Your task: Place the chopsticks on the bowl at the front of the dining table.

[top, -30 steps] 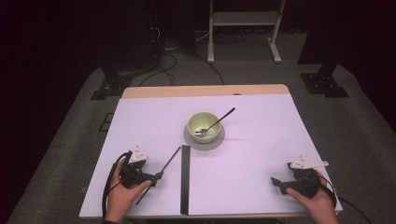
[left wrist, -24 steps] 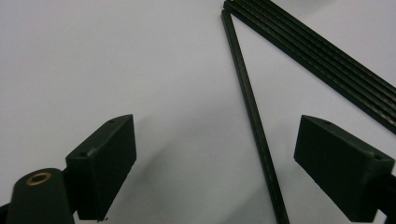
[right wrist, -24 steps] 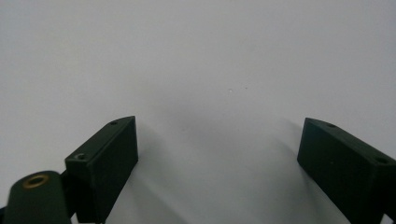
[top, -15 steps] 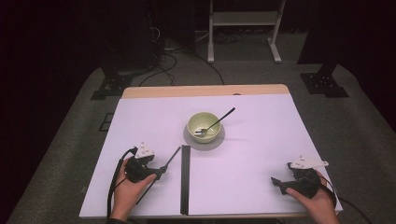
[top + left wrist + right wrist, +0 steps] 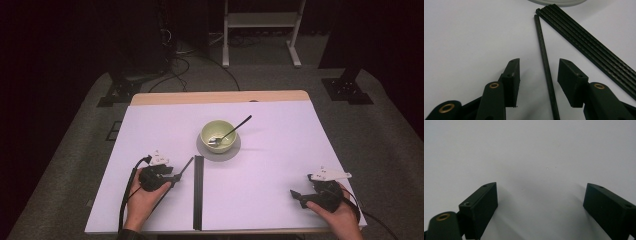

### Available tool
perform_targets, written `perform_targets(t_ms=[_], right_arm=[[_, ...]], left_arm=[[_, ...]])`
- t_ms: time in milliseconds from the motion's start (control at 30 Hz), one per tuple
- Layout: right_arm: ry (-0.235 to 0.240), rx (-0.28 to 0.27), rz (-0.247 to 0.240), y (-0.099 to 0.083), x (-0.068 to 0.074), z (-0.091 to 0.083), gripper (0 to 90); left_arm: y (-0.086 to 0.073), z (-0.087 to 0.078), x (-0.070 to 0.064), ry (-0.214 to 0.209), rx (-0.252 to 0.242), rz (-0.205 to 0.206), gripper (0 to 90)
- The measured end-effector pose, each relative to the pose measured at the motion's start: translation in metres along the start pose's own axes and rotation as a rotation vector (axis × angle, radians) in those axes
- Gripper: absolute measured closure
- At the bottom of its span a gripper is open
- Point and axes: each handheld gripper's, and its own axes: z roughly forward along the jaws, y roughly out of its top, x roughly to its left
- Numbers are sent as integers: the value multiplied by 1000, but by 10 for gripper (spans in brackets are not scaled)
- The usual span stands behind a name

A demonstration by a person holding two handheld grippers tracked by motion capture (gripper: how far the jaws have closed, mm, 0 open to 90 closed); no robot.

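the desk (image 5: 280,165), covered white, carries a pale green bowl (image 5: 218,135) on a grey saucer (image 5: 235,149) at its centre, a spoon (image 5: 234,129) leaning in the bowl. in front of the saucer lies a row of black strips (image 5: 198,192), laid side by side and running toward me.

one single black strip (image 5: 545,62) lies angled away from that row, on the desk. my left tongs (image 5: 537,75) straddle its near end, jaws partly open, pads clear of it on both sides; nothing gripped. my right tongs (image 5: 541,202) rest at the near right corner of the desk, jaws wide, holding nothing.

judgement: the step in hand is the grasp of the loose strip. next move calls for closing squarely on its narrow sides.

no brand, label or writing legible.
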Motion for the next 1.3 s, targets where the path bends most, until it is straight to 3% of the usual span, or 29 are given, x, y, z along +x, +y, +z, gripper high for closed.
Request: perform_targets(t_ms=[300, 767, 1300], right_arm=[[0, 0, 0, 0, 0, 0, 106], [0, 0, 0, 0, 0, 0, 106], [-1, -1, -1, 0, 0, 0, 106]], left_arm=[[5, 4, -5, 4, 18, 19, 674], [5, 4, -6, 2, 26, 11, 838], [3, 5, -8, 18, 18, 12, 855]])
